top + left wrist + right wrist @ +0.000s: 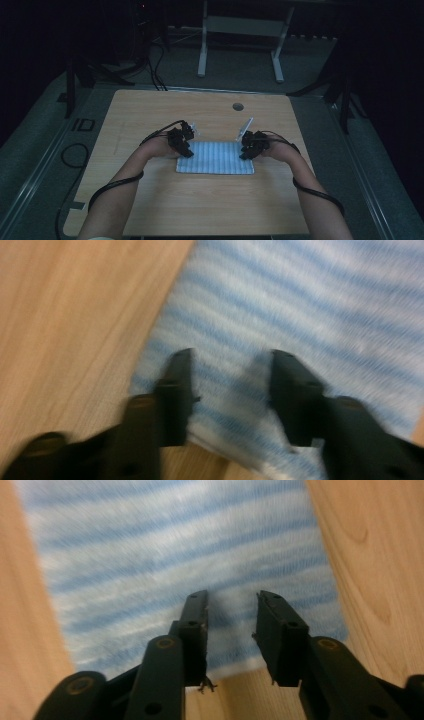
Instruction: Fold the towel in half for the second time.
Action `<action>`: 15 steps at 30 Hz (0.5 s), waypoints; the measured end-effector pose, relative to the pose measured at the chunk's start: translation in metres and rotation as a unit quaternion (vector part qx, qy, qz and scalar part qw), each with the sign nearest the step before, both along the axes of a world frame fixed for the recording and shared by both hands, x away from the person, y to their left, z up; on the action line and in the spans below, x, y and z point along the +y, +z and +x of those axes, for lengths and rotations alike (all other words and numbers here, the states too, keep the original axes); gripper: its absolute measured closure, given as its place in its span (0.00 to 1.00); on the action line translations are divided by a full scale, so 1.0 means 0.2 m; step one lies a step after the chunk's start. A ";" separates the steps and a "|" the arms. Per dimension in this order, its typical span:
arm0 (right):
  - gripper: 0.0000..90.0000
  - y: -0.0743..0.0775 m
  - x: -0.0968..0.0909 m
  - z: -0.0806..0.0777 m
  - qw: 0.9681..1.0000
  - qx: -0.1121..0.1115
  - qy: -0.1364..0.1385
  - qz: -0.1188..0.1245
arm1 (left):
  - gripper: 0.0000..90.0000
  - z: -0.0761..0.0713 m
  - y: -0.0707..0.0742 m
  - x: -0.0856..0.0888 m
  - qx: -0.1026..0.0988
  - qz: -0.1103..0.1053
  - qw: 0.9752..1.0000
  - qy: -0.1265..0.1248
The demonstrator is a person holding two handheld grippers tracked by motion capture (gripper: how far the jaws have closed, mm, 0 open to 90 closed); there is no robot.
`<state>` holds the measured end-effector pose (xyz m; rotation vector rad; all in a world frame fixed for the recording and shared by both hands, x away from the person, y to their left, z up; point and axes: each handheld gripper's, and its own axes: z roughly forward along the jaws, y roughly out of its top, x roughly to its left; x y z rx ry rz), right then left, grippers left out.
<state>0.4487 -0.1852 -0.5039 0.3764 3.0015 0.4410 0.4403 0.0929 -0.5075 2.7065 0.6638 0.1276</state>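
A blue-and-white striped cloth (215,157) lies folded flat in the middle of the wooden table (200,210). My left gripper (182,145) is at the cloth's left edge and my right gripper (250,147) at its right edge. In the left gripper view the black jaws (231,360) stand apart just over a corner of the cloth (310,305), with nothing pinched between them. The right gripper view shows its jaws (232,597) likewise apart above the striped cloth (175,545), close to its near edge.
A round cable hole (238,106) sits near the table's far edge. Beyond the table stands a white desk frame (240,30). Cables (75,155) trail on the floor at the left. Bare wood surrounds the cloth.
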 end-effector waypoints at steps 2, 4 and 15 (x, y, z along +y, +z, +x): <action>0.66 0.03 -0.01 -0.01 1.000 -0.012 0.000 0.008 | 0.48 -0.02 0.04 0.00 -0.007 -0.017 1.000 0.017; 0.58 0.06 0.00 -0.02 1.000 -0.024 -0.001 0.017 | 0.46 -0.03 0.05 -0.01 -0.013 -0.033 0.999 0.024; 0.12 0.04 0.01 -0.07 0.991 -0.059 -0.035 0.111 | 0.15 -0.12 0.01 -0.03 -0.021 -0.088 0.995 0.035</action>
